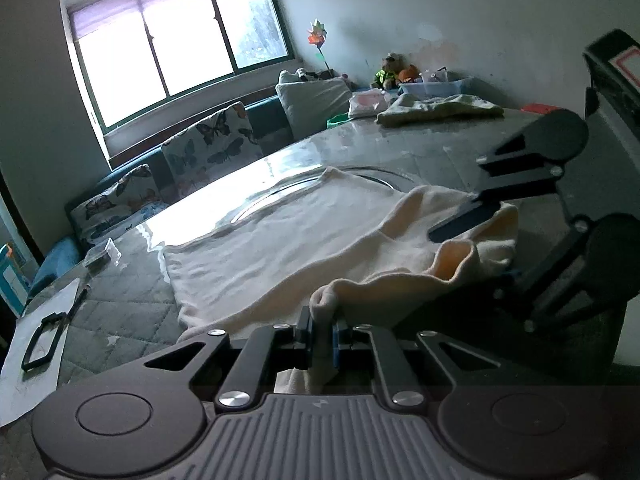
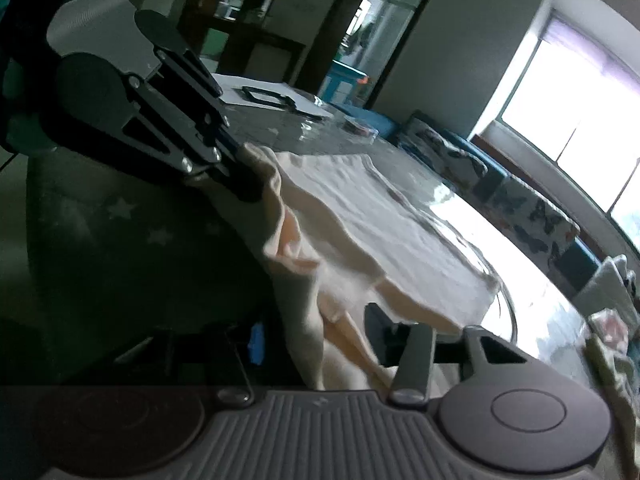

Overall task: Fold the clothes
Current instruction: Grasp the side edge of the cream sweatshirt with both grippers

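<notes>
A cream garment (image 1: 280, 248) lies spread on the grey table (image 1: 128, 296), with its near edge lifted and bunched. My left gripper (image 1: 322, 332) is shut on a corner of that edge; in the right wrist view it (image 2: 244, 156) pinches the same corner at the upper left. My right gripper (image 1: 472, 256) stands to the right with a loose fold of the garment (image 2: 360, 208) between its fingers. In its own view the right gripper (image 2: 316, 336) is open: the cloth hangs in the wide gap and the pads do not press on it.
A greenish garment (image 1: 440, 108) lies at the table's far end beside a plastic bin (image 1: 436, 86). A sheet of paper with a black frame (image 1: 44, 336) and a small box (image 1: 98, 256) sit at the left. A sofa with butterfly cushions (image 1: 208, 144) runs behind the table.
</notes>
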Demonstrator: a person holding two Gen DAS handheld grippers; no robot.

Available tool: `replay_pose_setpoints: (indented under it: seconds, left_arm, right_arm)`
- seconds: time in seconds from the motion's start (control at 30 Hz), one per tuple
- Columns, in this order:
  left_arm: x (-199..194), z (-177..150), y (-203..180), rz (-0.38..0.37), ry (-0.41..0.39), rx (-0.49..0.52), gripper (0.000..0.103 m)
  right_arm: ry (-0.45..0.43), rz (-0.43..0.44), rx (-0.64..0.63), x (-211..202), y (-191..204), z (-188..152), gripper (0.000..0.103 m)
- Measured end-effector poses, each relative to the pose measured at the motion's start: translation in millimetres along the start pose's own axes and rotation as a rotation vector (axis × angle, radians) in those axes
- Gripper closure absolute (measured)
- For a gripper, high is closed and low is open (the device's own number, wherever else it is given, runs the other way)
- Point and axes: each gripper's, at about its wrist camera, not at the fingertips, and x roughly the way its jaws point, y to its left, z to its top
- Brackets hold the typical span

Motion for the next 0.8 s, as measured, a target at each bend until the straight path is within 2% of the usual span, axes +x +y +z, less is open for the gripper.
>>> replay_pose_setpoints:
  seconds: [0.03, 0.07, 0.1, 0.13, 0.23, 0.3, 0.33, 0.43, 0.6, 0.7, 0.77, 0.8]
  left_arm:
    - [-0.3, -1.1, -0.2, 0.001, 0.003, 0.000, 0.091]
    - [-0.8, -2.5, -0.7, 0.003, 0.006, 0.006, 0.090]
    - [-1.3, -3.9, -1.3, 0.005, 0.008, 0.011, 0.089]
    - [-1.9, -5.3, -1.9, 0.007, 0.010, 0.016, 0.084]
    - [-5.1, -11.6, -5.4, 0.021, 0.009, 0.051, 0.075]
    - [-5.6, -15.7, -7.1, 0.023, 0.016, 0.074, 0.067]
    - [-5.6, -17.7, -7.8, 0.026, 0.020, 0.084, 0.059]
    - [-2.8, -22.0, -7.5, 0.054, 0.027, 0.111, 0.058]
    - [2.4, -26.1, -5.3, 0.061, 0.036, 0.172, 0.059]
    - [5.1, -28.3, -3.3, 0.041, 0.045, 0.195, 0.074]
    - [6.5, -29.2, -1.5, 0.025, 0.051, 0.203, 0.091]
    - [6.2, -29.4, -0.4, 0.018, 0.053, 0.198, 0.092]
  right_arm:
    - [-0.002, 0.004, -0.012, 2.6, 0.4, 1.6, 0.063]
    - [-0.001, 0.012, -0.013, 5.0, -0.4, 3.0, 0.075]
    - [0.002, 0.024, 0.001, 6.8, -2.9, 4.4, 0.081]
    - [0.003, 0.036, 0.023, 7.8, -6.3, 5.8, 0.084]
    - [0.004, 0.064, 0.084, 7.3, -18.5, 10.1, 0.088]
    - [0.007, 0.080, 0.122, 6.7, -25.8, 12.4, 0.089]
    - [0.008, 0.087, 0.143, 6.3, -29.6, 13.3, 0.089]
    - [0.003, 0.099, 0.189, 4.0, -39.8, 15.3, 0.090]
    - [-0.001, 0.100, 0.198, 1.8, -44.2, 17.8, 0.090]
    - [-0.004, 0.095, 0.199, 0.2, -44.4, 18.1, 0.090]
    - [-0.006, 0.092, 0.201, -1.0, -43.8, 17.5, 0.090]
    - [-0.007, 0.091, 0.201, -1.8, -42.9, 17.0, 0.091]
